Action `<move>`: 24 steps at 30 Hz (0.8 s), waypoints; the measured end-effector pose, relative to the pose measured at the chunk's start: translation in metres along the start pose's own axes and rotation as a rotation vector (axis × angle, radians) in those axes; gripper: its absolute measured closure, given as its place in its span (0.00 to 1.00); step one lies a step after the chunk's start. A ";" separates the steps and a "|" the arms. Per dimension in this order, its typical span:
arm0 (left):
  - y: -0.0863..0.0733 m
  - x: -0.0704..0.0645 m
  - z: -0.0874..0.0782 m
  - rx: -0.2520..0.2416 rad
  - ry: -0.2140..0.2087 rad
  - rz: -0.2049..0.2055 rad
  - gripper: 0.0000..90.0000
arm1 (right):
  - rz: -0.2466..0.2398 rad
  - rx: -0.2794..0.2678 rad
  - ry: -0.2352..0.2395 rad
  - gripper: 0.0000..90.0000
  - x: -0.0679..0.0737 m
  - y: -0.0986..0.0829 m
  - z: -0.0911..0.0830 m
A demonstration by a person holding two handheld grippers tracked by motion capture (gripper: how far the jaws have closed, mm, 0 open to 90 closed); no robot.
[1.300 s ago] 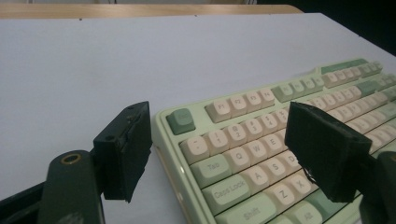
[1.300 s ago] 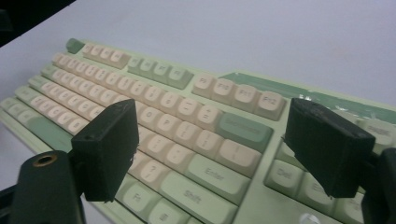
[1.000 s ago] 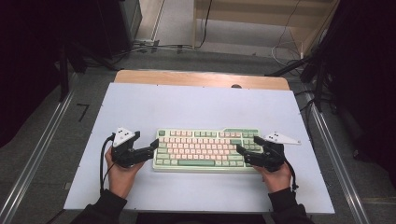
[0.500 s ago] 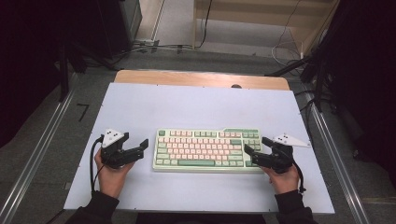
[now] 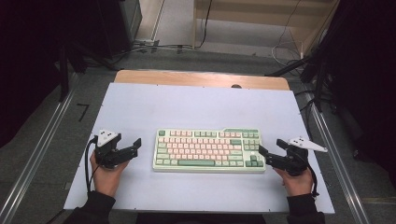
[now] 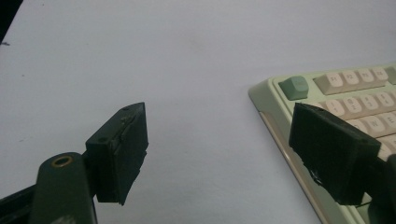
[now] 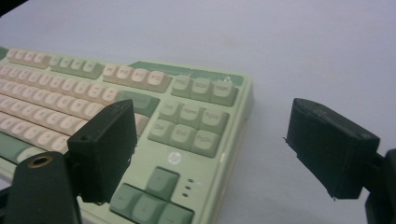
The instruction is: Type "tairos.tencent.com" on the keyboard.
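A pale green keyboard (image 5: 208, 150) with pink and green keys lies flat on the white table top (image 5: 196, 105), toward its front edge. My left gripper (image 5: 134, 147) is held a short way off the keyboard's left end, open, with nothing between its jaws. In the left gripper view that gripper (image 6: 219, 154) looks past the keyboard's (image 6: 348, 93) top-left corner. My right gripper (image 5: 264, 156) is open just off the keyboard's right end. From the right gripper view, the gripper (image 7: 210, 149) frames the keyboard's (image 7: 140, 102) right key block.
A wooden strip (image 5: 201, 78) runs along the table's far edge. Metal rails (image 5: 37, 154) flank the table on both sides. Cables (image 5: 154, 46) lie on the floor beyond it.
Both grippers have drawn away from the keyboard's ends: the left one moved further left, the right one further right. The keyboard lies where it was.
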State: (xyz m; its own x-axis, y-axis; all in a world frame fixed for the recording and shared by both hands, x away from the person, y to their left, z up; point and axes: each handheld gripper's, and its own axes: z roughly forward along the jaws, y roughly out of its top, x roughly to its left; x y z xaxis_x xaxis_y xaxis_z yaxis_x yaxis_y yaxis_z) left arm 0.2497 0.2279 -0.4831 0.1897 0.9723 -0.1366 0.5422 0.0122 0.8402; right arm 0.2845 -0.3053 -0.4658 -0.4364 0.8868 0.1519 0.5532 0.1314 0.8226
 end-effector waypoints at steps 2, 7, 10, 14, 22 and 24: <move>0.000 0.001 0.000 -0.001 0.006 -0.002 0.22 | 0.001 -0.003 -0.012 0.16 -0.005 -0.001 -0.003; -0.001 0.004 0.000 0.001 0.022 -0.012 0.22 | 0.012 -0.007 -0.048 0.16 -0.018 -0.004 -0.011; -0.001 0.006 0.000 0.003 0.032 -0.021 0.22 | 0.016 -0.009 -0.072 0.16 -0.024 -0.006 -0.014; -0.002 0.007 0.000 0.005 0.042 -0.021 0.22 | 0.030 -0.012 -0.090 0.16 -0.031 -0.009 -0.019; -0.002 0.012 -0.001 0.003 0.057 -0.029 0.22 | 0.038 -0.007 -0.121 0.16 -0.040 -0.012 -0.023; -0.003 0.014 -0.002 0.003 0.062 -0.032 0.22 | 0.040 -0.007 -0.127 0.16 -0.042 -0.013 -0.024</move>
State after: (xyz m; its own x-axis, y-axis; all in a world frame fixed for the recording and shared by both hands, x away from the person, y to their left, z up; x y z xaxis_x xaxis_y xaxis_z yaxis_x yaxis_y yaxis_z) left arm 0.2497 0.2420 -0.4864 0.1210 0.9841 -0.1302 0.5495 0.0428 0.8344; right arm 0.2783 -0.3551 -0.4694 -0.3200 0.9405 0.1143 0.5637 0.0920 0.8208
